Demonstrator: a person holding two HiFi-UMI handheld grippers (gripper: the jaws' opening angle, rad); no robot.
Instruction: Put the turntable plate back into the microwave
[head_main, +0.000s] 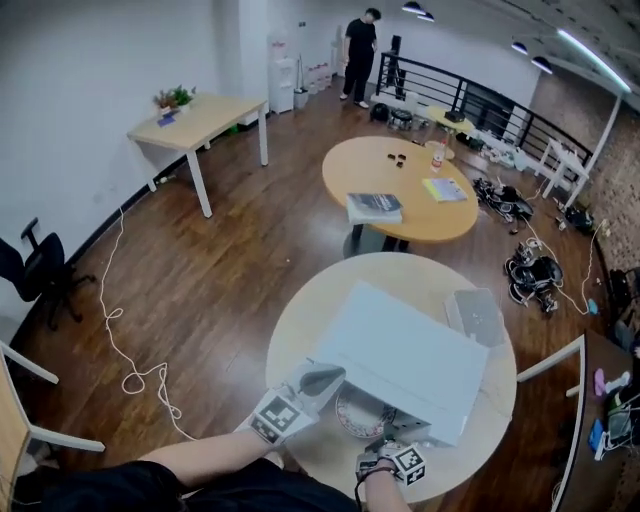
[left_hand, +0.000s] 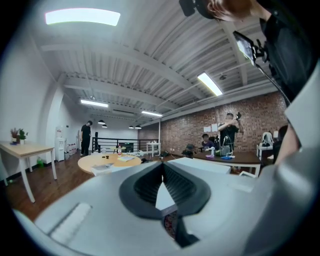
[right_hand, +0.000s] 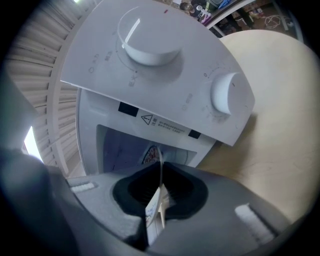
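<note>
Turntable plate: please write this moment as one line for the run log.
turntable plate: at microwave opening, not fully in | left gripper: shut on plate rim | right gripper: shut on plate rim

Head view: high above, facing steeply down onto microwave (head_main: 405, 360) on near round table (head_main: 300, 345), room beyond. Left gripper view: low, near level, across microwave top toward far round table (left_hand: 100, 161), shared with head view. Right gripper view: close, tilted, against microwave front.
</note>
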